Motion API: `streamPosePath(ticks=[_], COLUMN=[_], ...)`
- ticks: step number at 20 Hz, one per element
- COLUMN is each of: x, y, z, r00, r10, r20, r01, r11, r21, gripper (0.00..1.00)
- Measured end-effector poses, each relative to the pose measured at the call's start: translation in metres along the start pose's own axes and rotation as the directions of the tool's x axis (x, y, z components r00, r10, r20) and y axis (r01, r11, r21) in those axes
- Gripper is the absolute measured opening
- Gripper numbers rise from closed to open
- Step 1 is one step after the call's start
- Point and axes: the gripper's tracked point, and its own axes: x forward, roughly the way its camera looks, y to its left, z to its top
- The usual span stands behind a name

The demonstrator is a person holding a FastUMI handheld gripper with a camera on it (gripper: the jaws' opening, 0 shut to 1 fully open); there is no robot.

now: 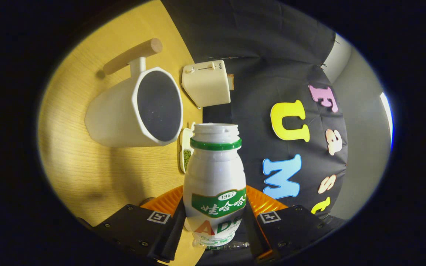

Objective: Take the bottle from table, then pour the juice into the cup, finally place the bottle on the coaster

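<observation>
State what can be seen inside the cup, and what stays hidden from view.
The cup shows a dark inside through its mouth; whether liquid lies there cannot be told. Its far wall and bottom are not clear. The gripper is shut on the bottle, whose cap is off.

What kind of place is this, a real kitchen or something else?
Probably a staged recording booth, not a real kitchen. A wooden table carries a white cup and a toaster, but black cloth hangs as the wall behind. The gripper is shut on the opened bottle.
</observation>
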Motion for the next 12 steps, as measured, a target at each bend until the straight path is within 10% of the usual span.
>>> streamPosePath(ticks=[12], x=[-0.0025], y=[-0.0105], z=[0.0061], r00=[1.0], r10=[-0.015], r20=[0.001], r01=[0.015], r11=[0.986], r21=[-0.164], gripper=[0.73])
